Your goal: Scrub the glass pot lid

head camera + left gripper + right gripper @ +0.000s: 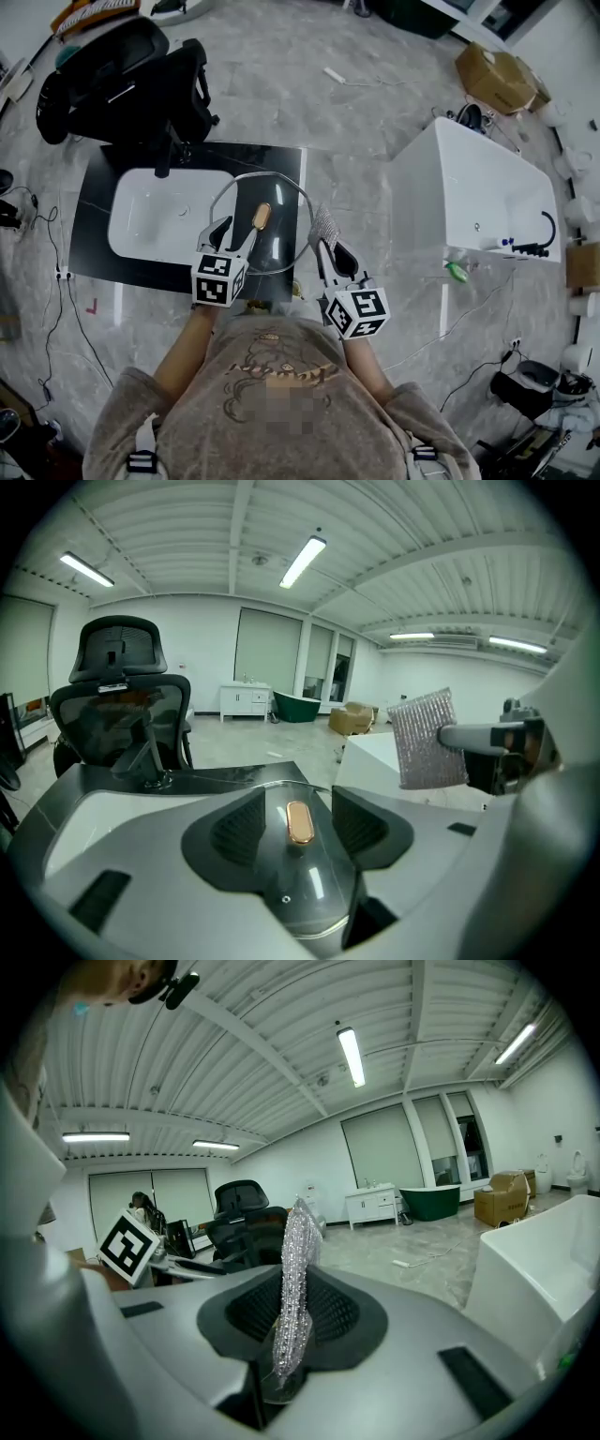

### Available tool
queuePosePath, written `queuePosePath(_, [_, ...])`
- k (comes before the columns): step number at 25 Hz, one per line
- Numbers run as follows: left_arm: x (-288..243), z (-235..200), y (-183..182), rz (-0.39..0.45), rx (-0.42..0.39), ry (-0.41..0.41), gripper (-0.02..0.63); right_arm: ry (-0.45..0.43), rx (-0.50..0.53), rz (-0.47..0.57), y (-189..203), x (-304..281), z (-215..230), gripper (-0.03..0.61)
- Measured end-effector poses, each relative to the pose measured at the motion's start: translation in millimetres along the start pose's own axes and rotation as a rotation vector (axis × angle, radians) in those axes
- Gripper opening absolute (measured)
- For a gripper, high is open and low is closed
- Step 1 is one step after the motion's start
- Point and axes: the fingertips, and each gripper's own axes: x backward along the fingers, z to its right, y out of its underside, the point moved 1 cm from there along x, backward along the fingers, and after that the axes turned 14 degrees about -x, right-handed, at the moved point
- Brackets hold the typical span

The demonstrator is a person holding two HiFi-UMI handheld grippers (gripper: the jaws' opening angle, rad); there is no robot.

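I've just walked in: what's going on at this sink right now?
A person works two hand-held grippers over a white sink set in a black counter. The right gripper is shut on a silvery scrub pad. The left gripper is open above the glass pot lid, which lies unheld at the sink's edge.

we see a white basin sunk in a black counter. black office chair right behind the basin, white bathtub and cardboard box well off to its right.
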Motion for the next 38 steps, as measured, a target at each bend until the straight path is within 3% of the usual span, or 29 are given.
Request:
queuePosePath(7, [-75, 10, 25, -0.133, -0.107, 0.022, 0.224, 0.017, -0.013, -0.006, -7, -4, 27, 0.081])
queuePosePath(12, [-119, 17, 56, -0.223, -0.120, 0.045, 0.224, 0.040, -0.028, -0.017, -6, 0, 45, 0.081])
queuePosePath(19, [-145, 18, 70, -0.291, -0.112, 0.038, 0.225, 0.072, -0.043, -0.032, -4, -1, 62, 0.081])
queuePosePath(28, [-148, 18, 72, -0.265, -0.044, -0.015, 0.216, 0.052, -0.043, -0.033, -8, -11, 65, 0.081])
queuePosePath(38, [-139, 11, 71, -0.329, 0.028, 0.040, 0.178, 0.025, -0.025, -0.055, -8, -18, 67, 0.081])
